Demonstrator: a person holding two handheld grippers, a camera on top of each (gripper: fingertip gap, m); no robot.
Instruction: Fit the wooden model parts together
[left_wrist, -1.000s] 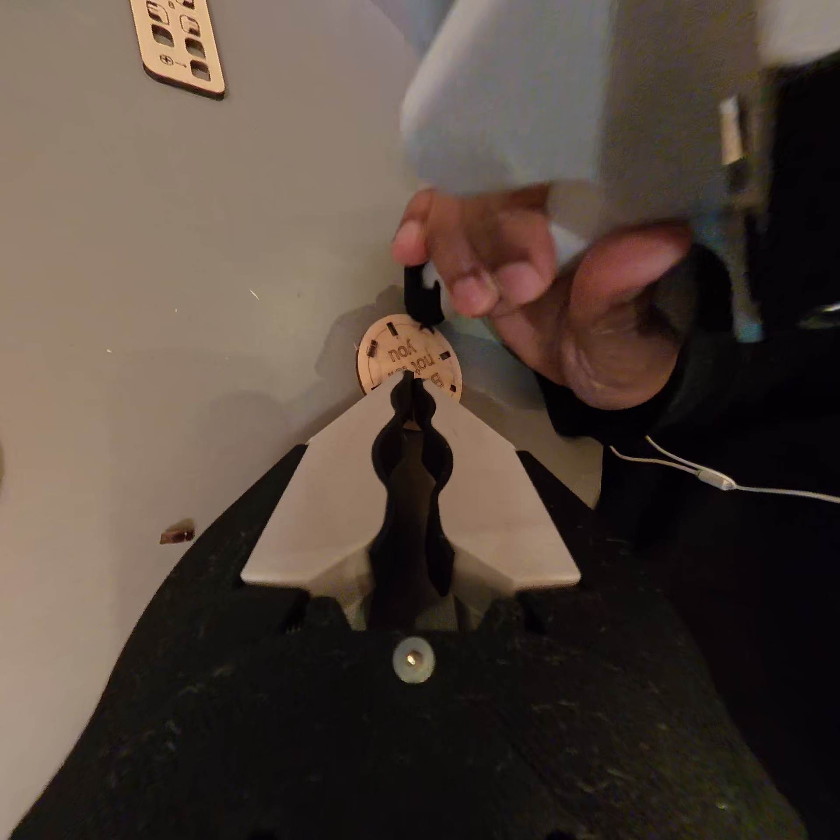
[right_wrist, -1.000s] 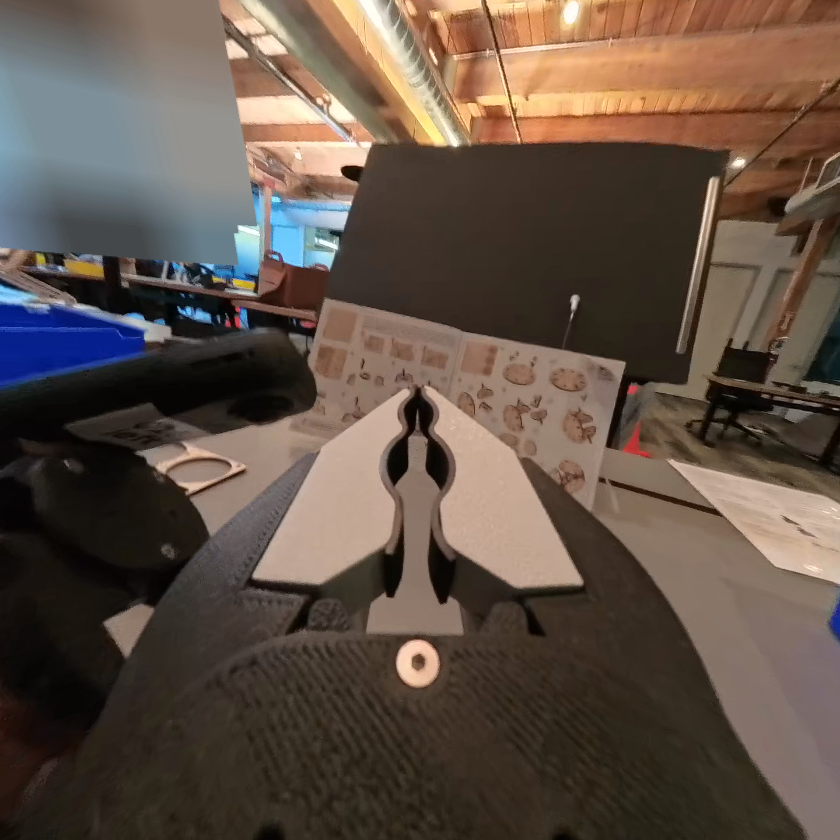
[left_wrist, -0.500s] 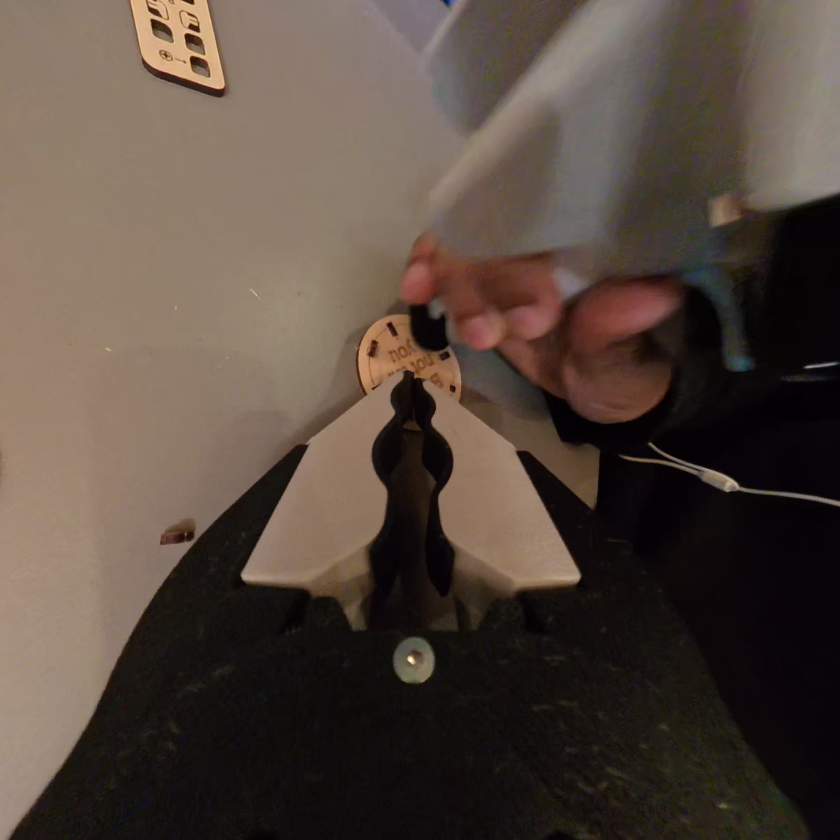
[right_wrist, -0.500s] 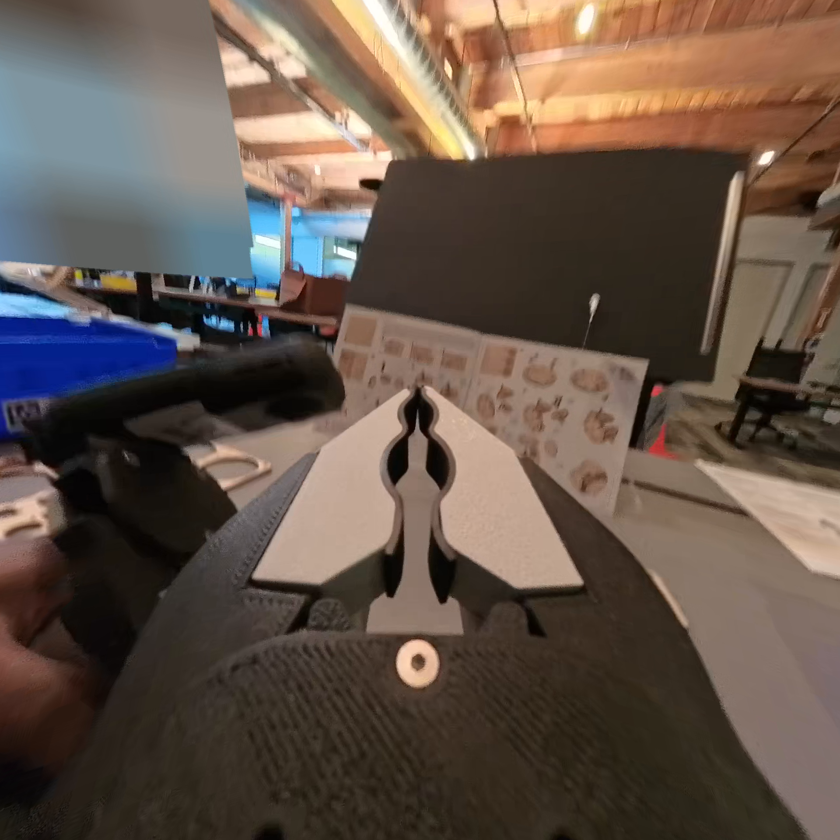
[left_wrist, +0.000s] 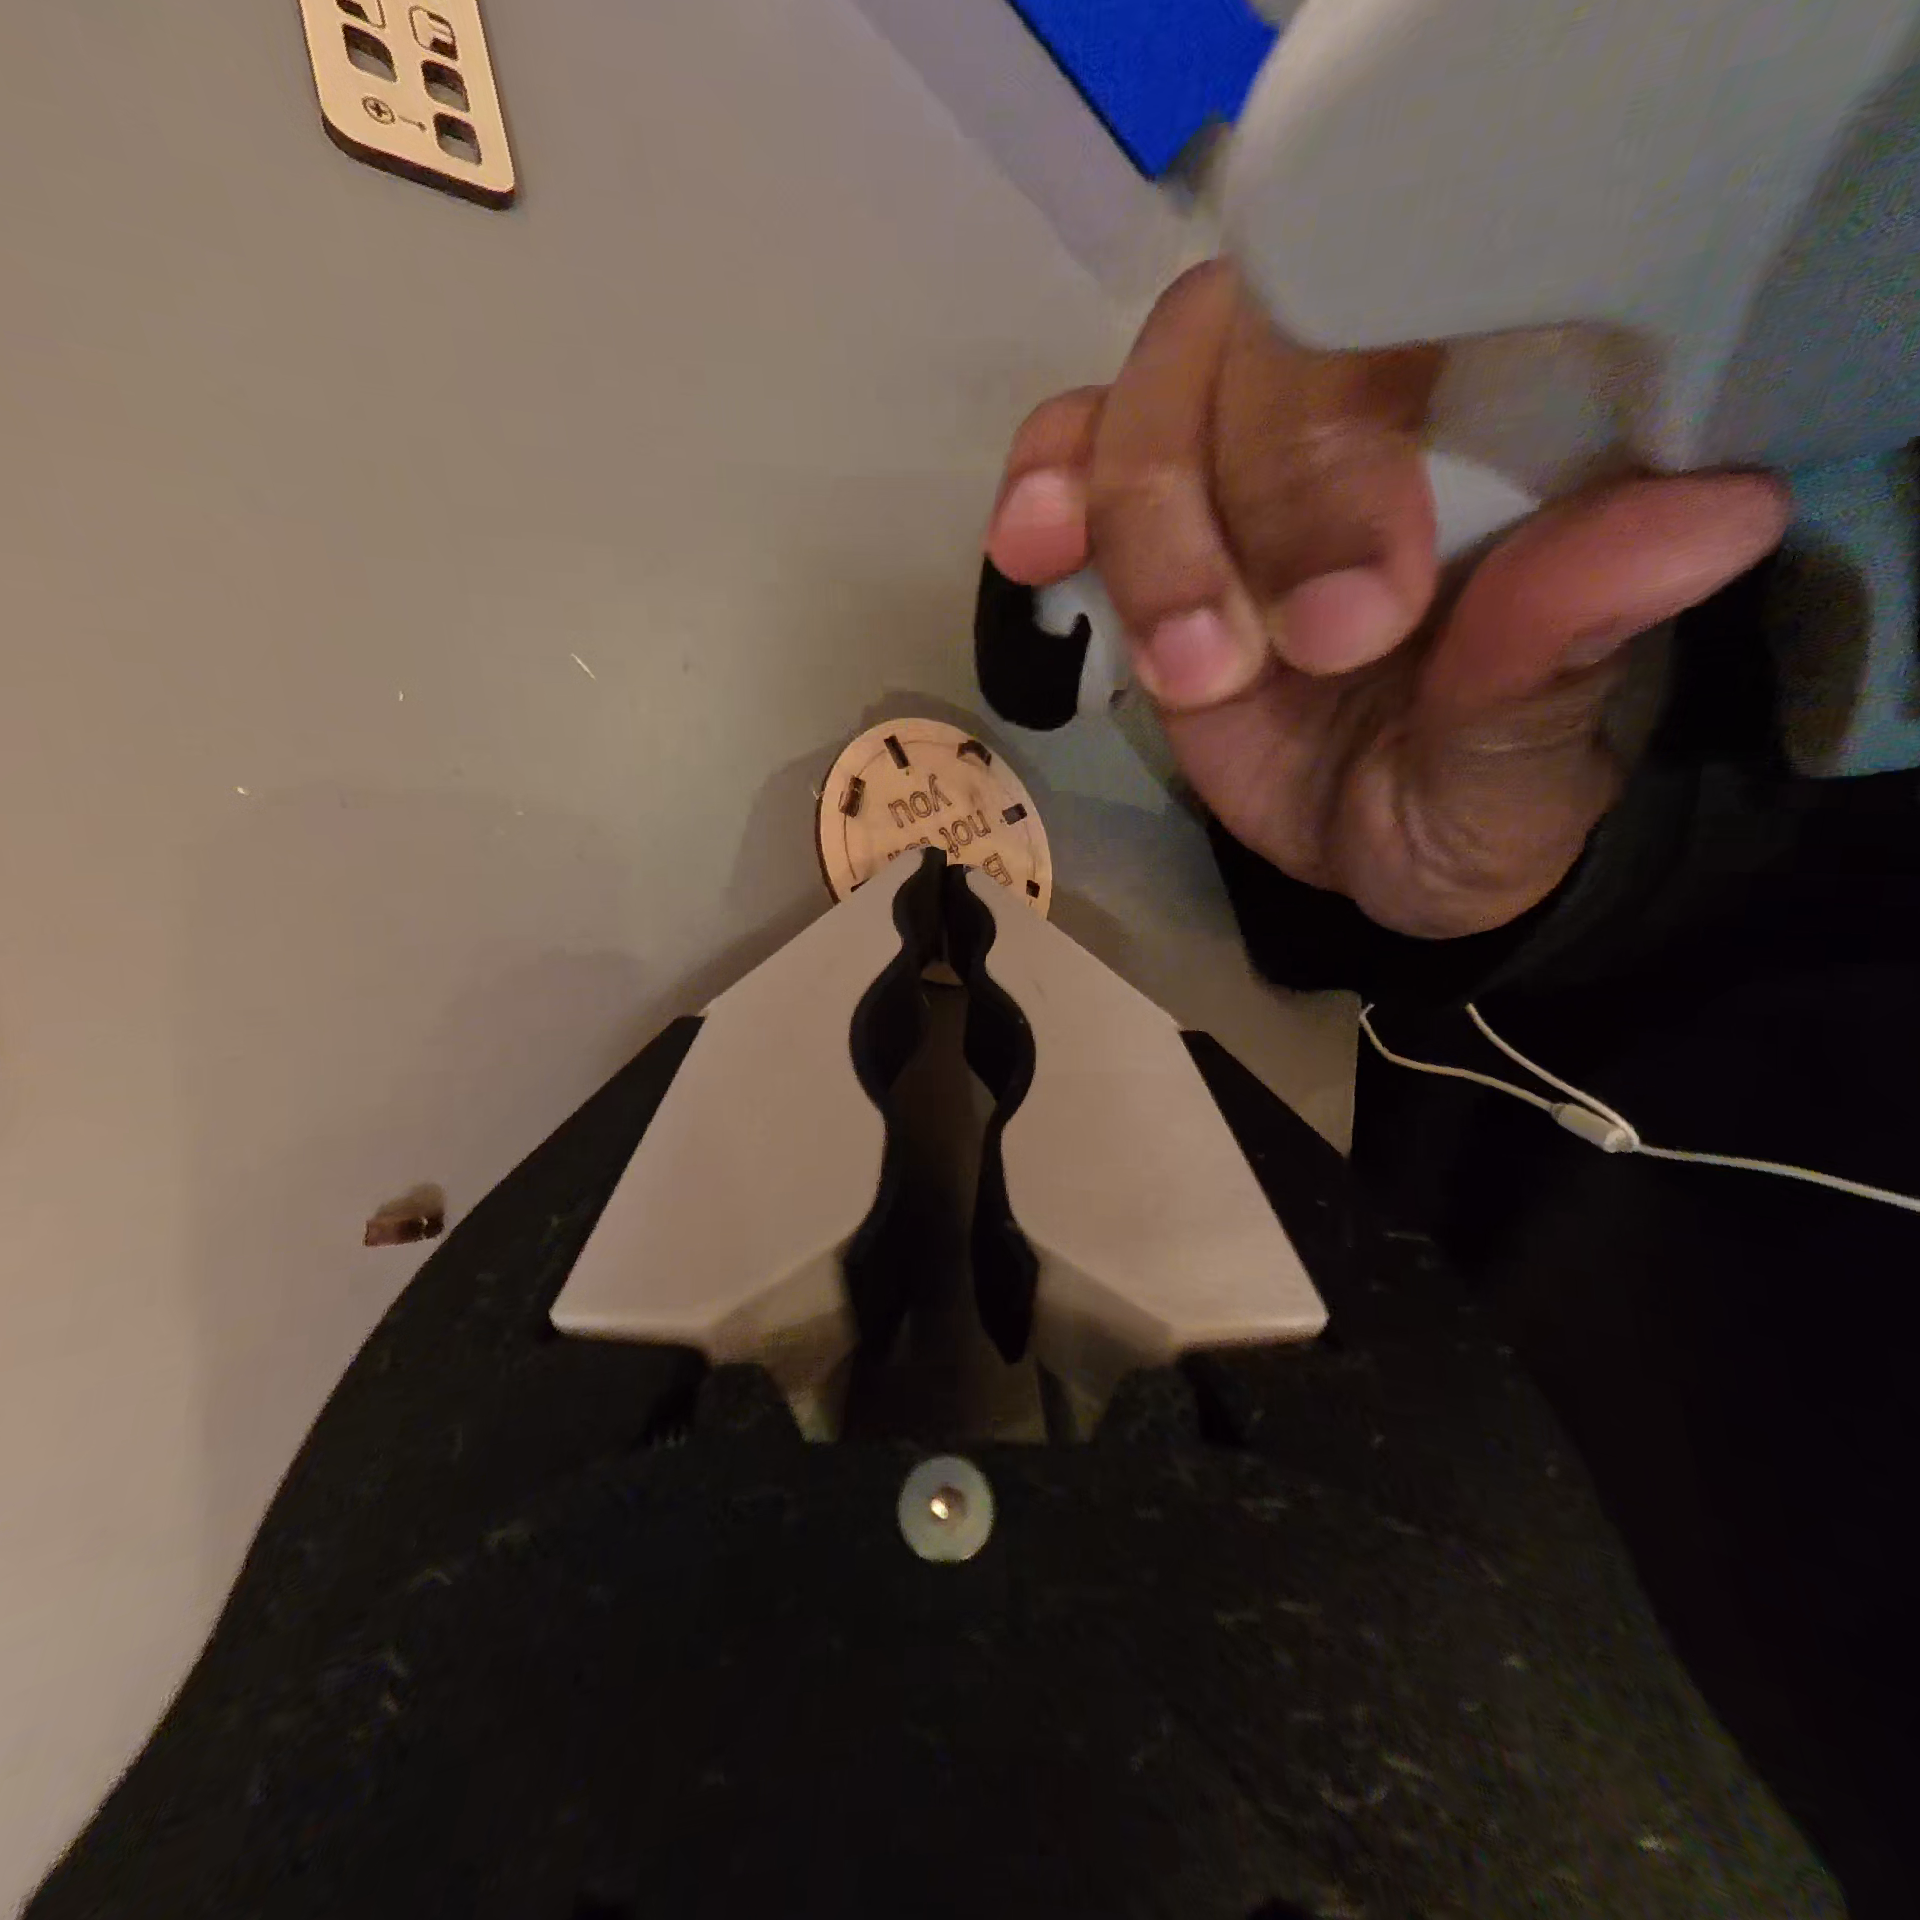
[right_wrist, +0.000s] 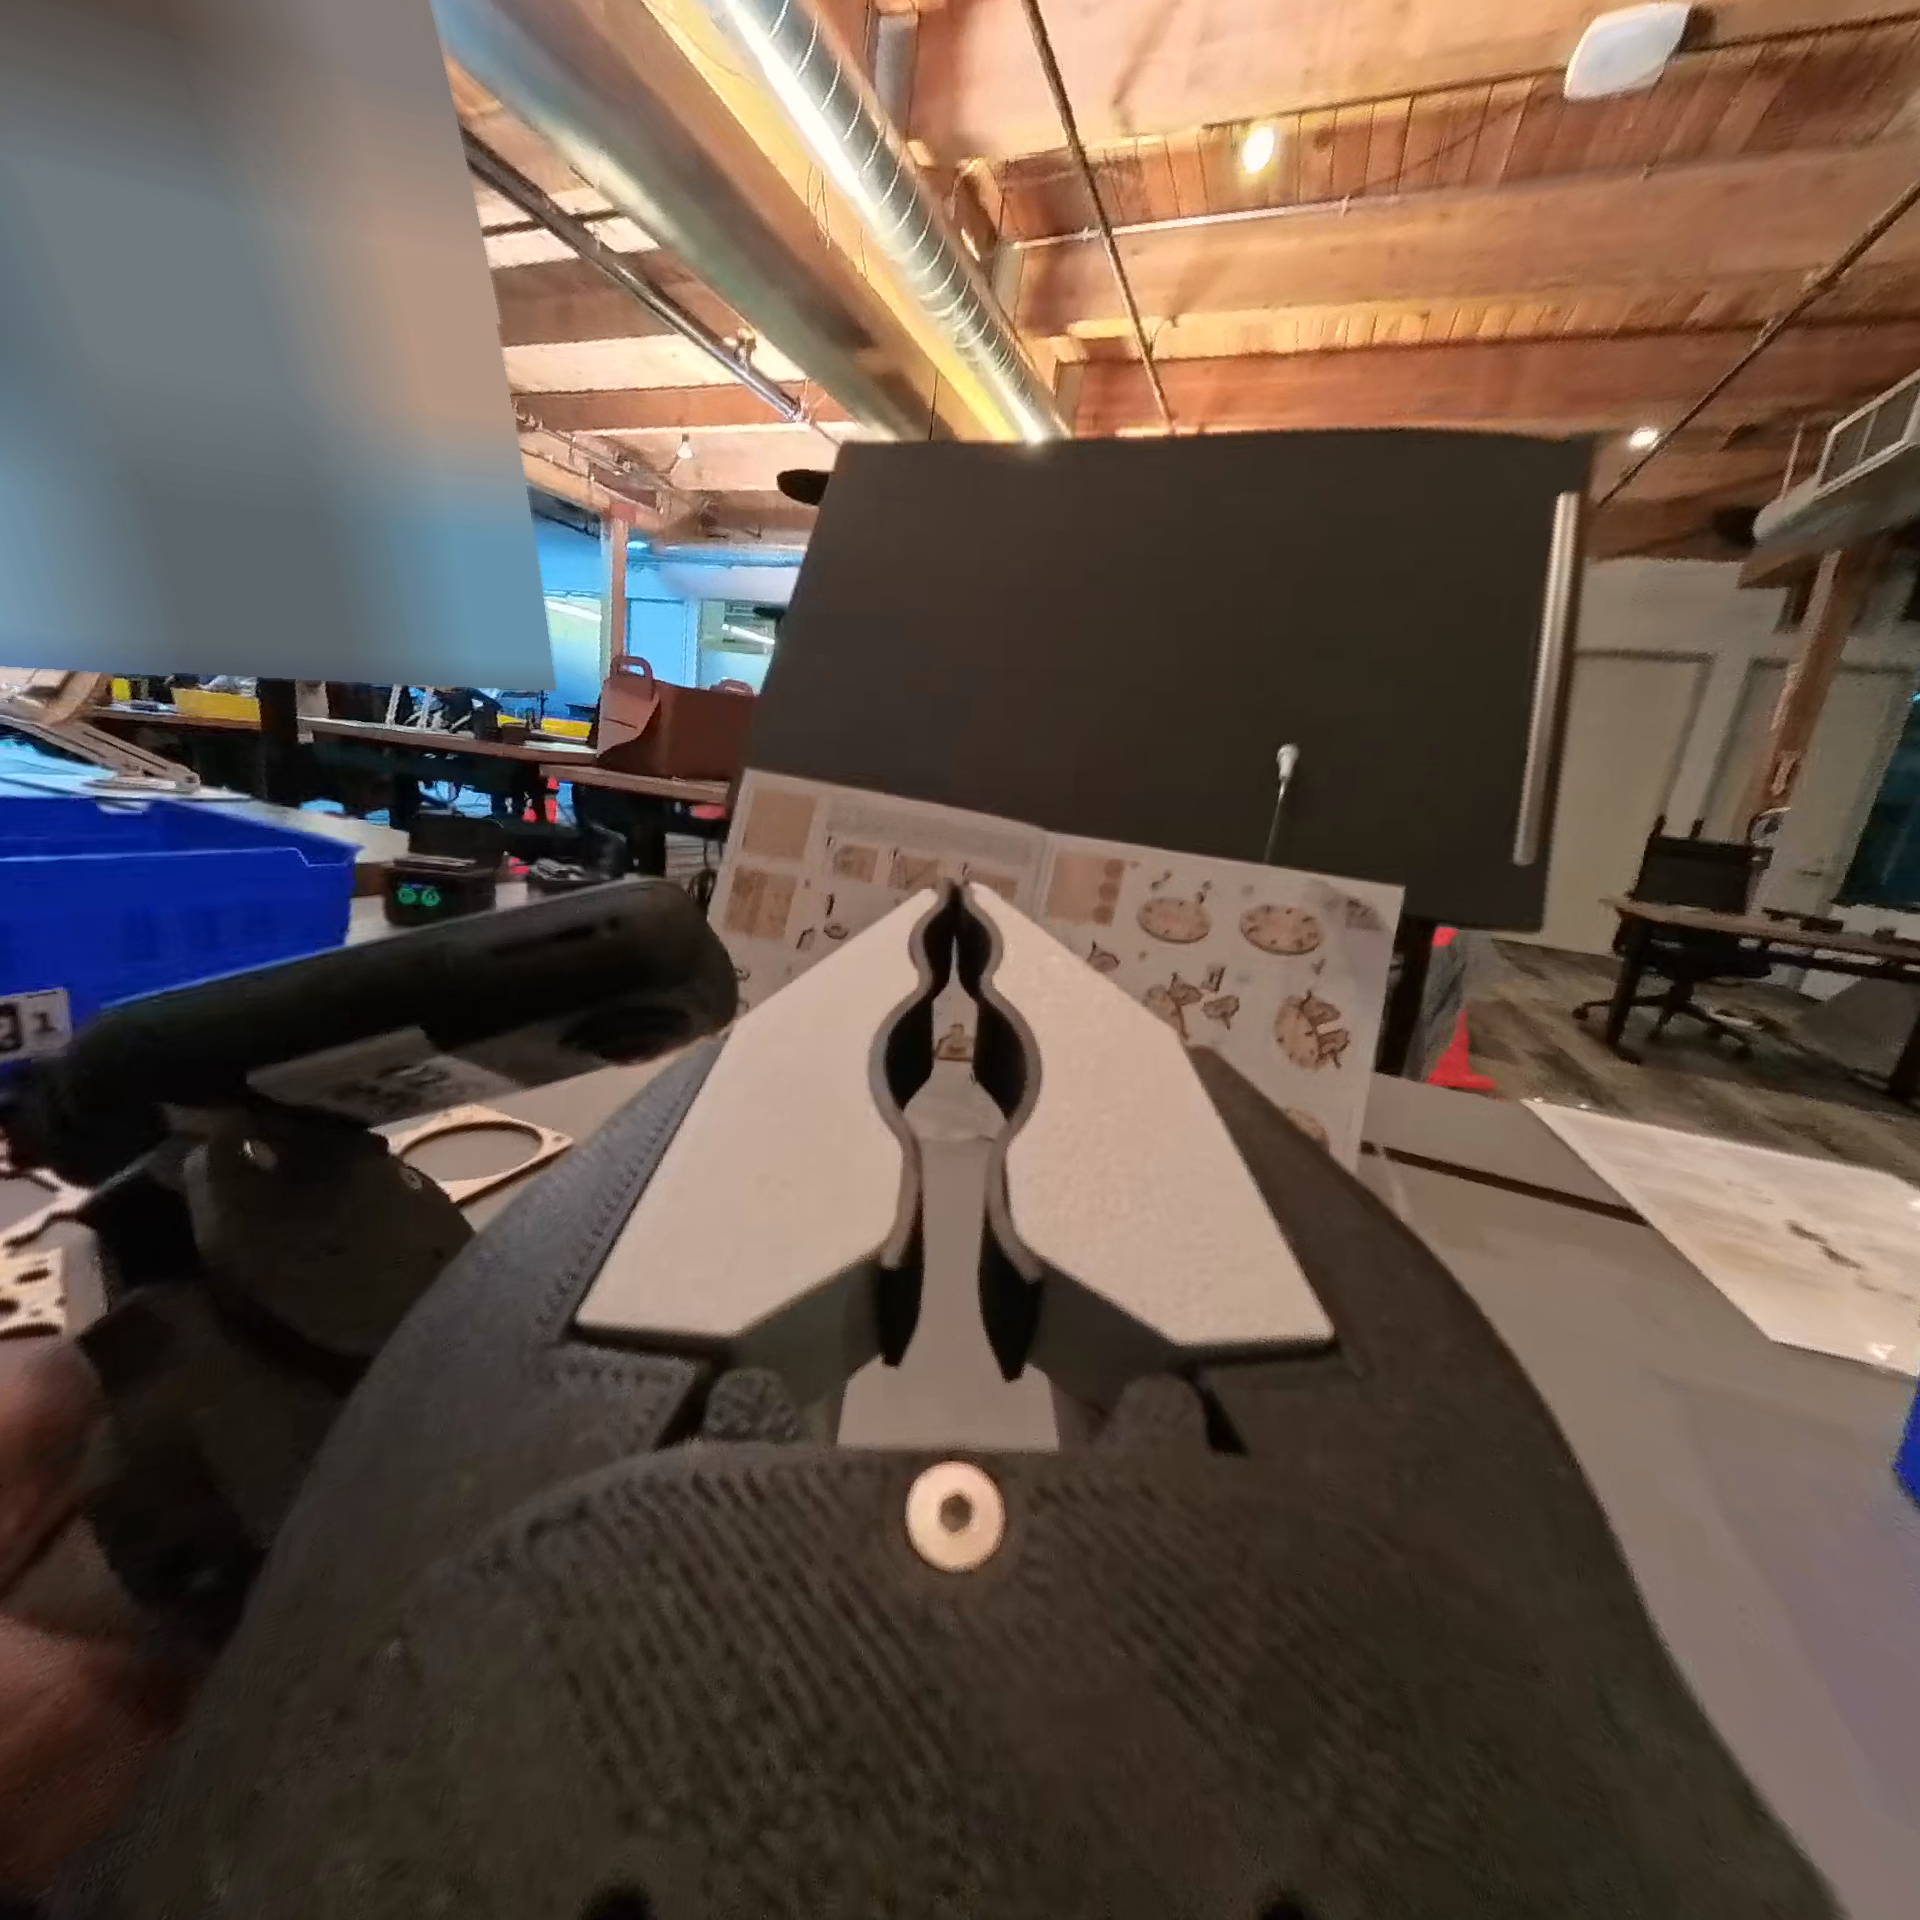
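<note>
Counts: two grippers, one round wooden disc (left_wrist: 935, 821), one bare hand (left_wrist: 1351, 644), one slotted wooden strip (left_wrist: 410, 94) at upper left.
Left gripper (left_wrist: 943, 883): jaws clenched, tips over the disc's near edge — whether the disc is pinched cannot be told.
Disc: pale, engraved, small slots around the rim; flat on the grey table (left_wrist: 312, 623), mid-frame.
Hand: pinching a small black piece (left_wrist: 1023, 665) just above the disc.
Right gripper (right_wrist: 958, 899): clenched on nothing — aimed at an illustrated sheet (right_wrist: 1195, 935).

The left gripper's (left_wrist: 940, 883) closed jaws are covering the near part of the round wooden disc (left_wrist: 928, 805), a blurred grey sleeve (left_wrist: 1558, 166) is hiding the far right tabletop (left_wrist: 260, 520), and the slotted wooden plate (left_wrist: 416, 99) is running off the far edge.
</note>
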